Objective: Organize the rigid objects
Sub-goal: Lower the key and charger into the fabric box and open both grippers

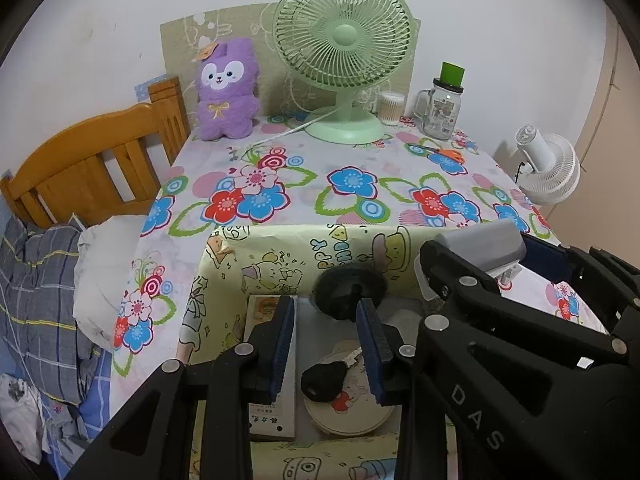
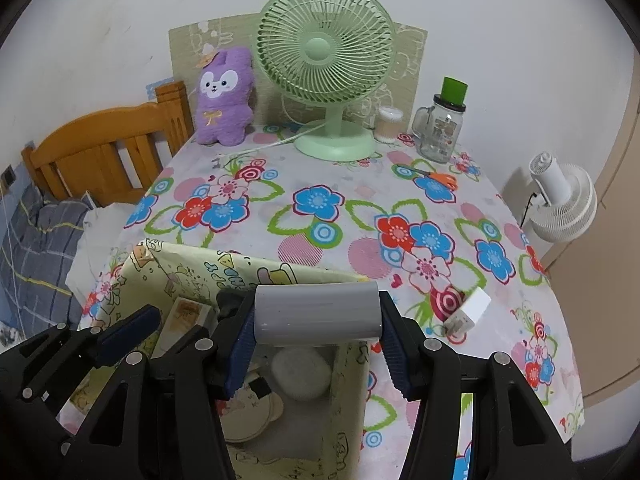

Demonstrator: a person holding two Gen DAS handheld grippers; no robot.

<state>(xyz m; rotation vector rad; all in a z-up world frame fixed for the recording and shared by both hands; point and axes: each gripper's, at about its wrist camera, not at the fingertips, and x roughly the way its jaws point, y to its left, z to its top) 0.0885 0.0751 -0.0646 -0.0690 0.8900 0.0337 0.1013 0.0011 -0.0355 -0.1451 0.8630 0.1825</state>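
Claws hung over the box (image 2: 344,364). The right claw (image 2: 316,344) held a grey tube (image 2: 316,314) by its two ends, right above the open box. The left claw (image 1: 326,344) was wide apart and held nothing. Under it, down in the box, lay a black key (image 1: 322,378) on a round tin (image 1: 348,412), with a flat book (image 1: 272,420) just to its left. Past the right claw's right finger, a white plug (image 2: 470,314) lay on the table (image 2: 360,208).
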